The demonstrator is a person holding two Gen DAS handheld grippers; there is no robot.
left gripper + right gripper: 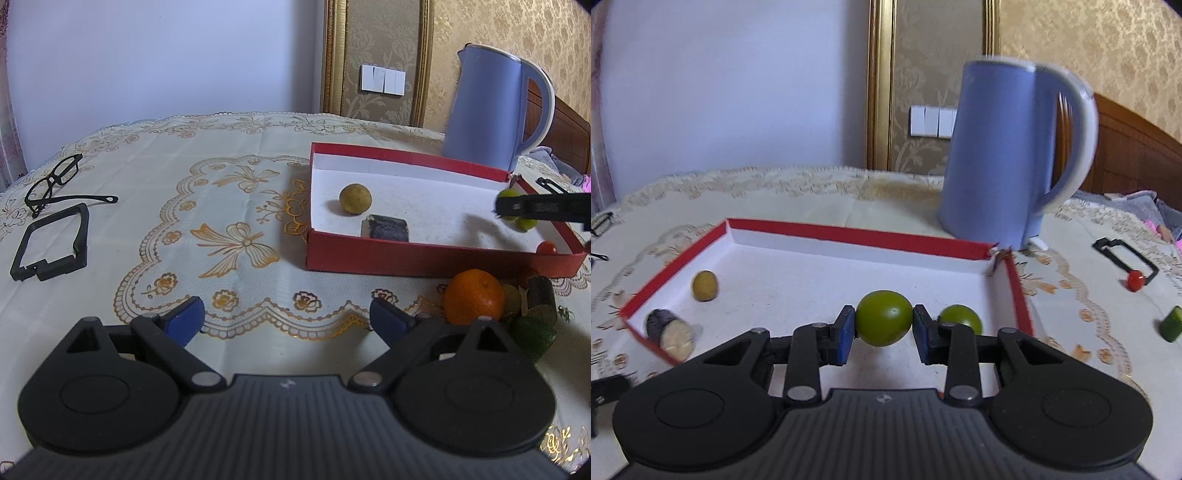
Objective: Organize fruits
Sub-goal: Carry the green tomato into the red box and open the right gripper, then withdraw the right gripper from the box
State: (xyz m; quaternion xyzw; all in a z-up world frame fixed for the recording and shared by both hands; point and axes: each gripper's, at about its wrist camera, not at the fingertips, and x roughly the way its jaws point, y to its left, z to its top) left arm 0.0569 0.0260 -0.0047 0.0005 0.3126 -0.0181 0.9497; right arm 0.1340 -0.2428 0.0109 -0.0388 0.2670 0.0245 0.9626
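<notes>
A red box point(406, 256) with a white floor point(798, 284) lies on the table. It holds a tan round fruit point(355, 198) point(705, 285), a dark cut piece point(385, 228) point(669, 331), a green fruit point(961, 318) and a small red tomato point(546, 247). My right gripper point(883, 325) is shut on a second green fruit point(883, 317) above the box floor; it shows in the left wrist view point(517, 206). My left gripper point(286, 317) is open and empty above the tablecloth, left of an orange point(474, 296) and dark green pieces point(532, 332).
A blue kettle point(491, 107) point(1001, 147) stands behind the box. Glasses point(55, 181) and a black frame point(51, 240) lie at the left. To the box's right lie another black frame point(1123, 258), a red tomato point(1136, 279) and a cucumber piece point(1171, 324).
</notes>
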